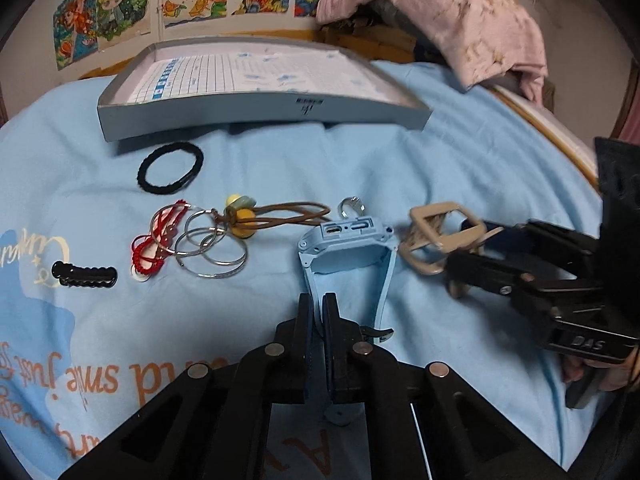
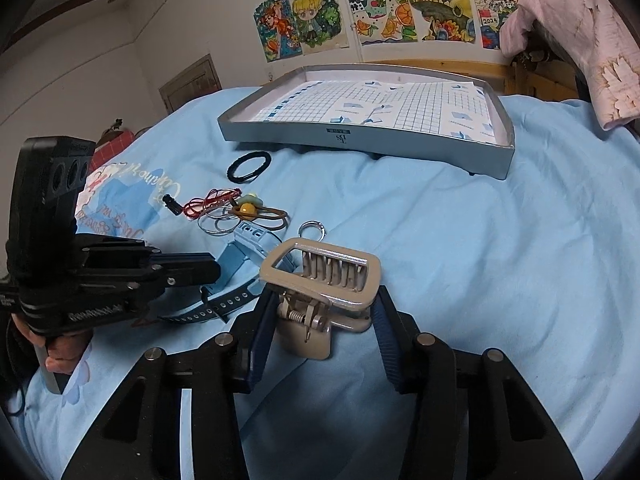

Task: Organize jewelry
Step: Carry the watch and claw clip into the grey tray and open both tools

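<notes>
Between the right gripper point(image 2: 322, 324) fingers, spread and unclenched, stands the hair clip point(image 2: 320, 280); left gripper point(image 1: 318, 320) grasps the watch strap point(image 1: 316, 280).

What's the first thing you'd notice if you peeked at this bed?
The big beige hair clip sits between the pads of the right claw, close to the camera. Beside it the left claw pinches the strap of a light blue watch. Behind them a tangle of red cord and silver hoops lies on the blue sheet, before a grey tray.
</notes>
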